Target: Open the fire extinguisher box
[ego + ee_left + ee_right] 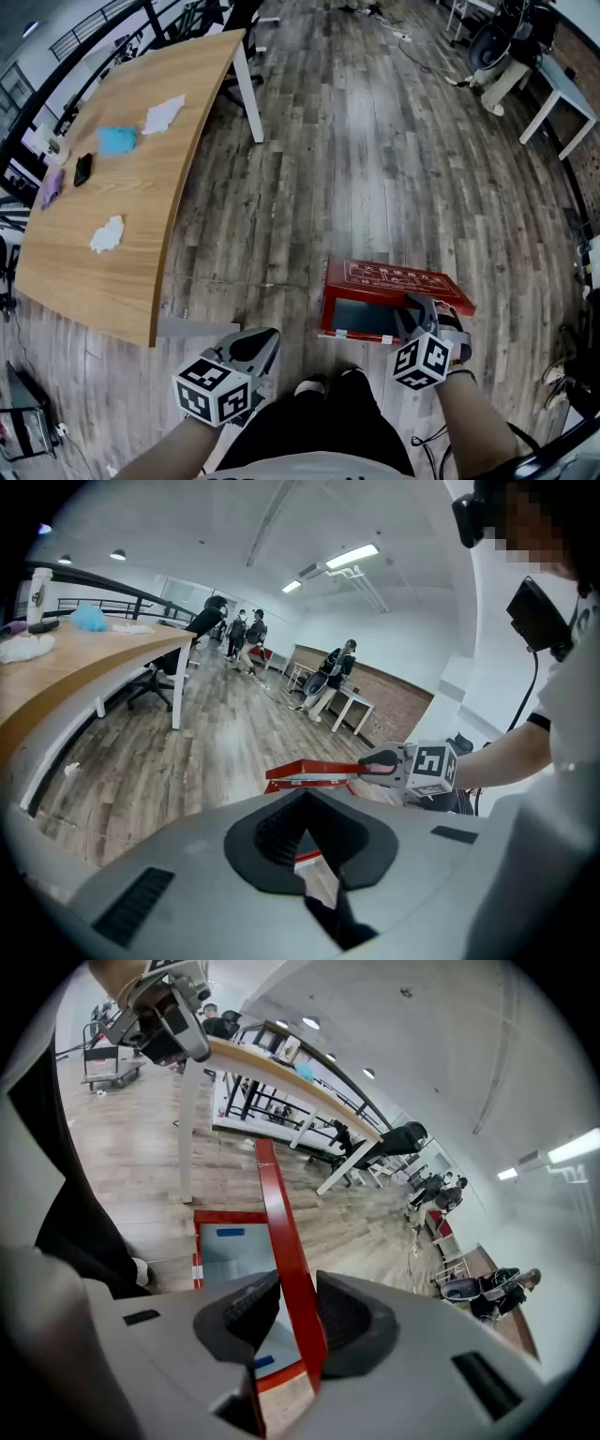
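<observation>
The red fire extinguisher box [361,321] lies on the wood floor in front of my feet. Its red lid [398,281] is lifted off the pale inside. My right gripper [419,307] is shut on the lid's near edge. In the right gripper view the lid [281,1232] runs as a red strip between the pads of the right gripper [298,1302], above the box's pale inside [230,1251]. My left gripper [265,339] hangs to the left of the box, shut and holding nothing. From the left gripper [306,794] view, the raised lid [309,772] shows edge-on, held by the right gripper [375,761].
A long wooden table [122,216] stands at the left with cloths, a blue rag [117,140] and a phone on it; its white leg [248,89] is at the far end. A white desk [562,94] and cables are at the upper right. People stand far off [239,630].
</observation>
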Motion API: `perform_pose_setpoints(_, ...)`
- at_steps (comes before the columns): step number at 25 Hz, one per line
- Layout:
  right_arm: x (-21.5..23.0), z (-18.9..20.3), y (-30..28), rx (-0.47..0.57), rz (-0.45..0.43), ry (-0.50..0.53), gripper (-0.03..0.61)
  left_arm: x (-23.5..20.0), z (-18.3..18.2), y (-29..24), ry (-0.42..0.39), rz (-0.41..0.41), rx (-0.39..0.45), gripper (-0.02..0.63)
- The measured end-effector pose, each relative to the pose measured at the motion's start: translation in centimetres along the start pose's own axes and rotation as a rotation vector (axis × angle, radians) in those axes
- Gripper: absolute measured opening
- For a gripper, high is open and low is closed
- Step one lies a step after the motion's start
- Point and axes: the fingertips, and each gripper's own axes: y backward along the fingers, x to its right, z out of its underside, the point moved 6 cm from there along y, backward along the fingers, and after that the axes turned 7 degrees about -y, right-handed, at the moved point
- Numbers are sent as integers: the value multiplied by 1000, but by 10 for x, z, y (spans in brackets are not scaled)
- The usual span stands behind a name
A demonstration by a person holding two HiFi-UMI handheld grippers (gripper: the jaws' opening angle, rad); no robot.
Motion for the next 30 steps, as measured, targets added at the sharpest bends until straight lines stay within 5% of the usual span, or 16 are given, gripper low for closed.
perform_pose_setpoints(18, 54, -9, -9, 26, -205, -30, 120, 32, -84, -45, -18, -30, 75, 7)
perform_pose_setpoints(30, 78, -6, -18, 58, -310, -31, 120, 42, -97, -66, 24, -88, 96, 6)
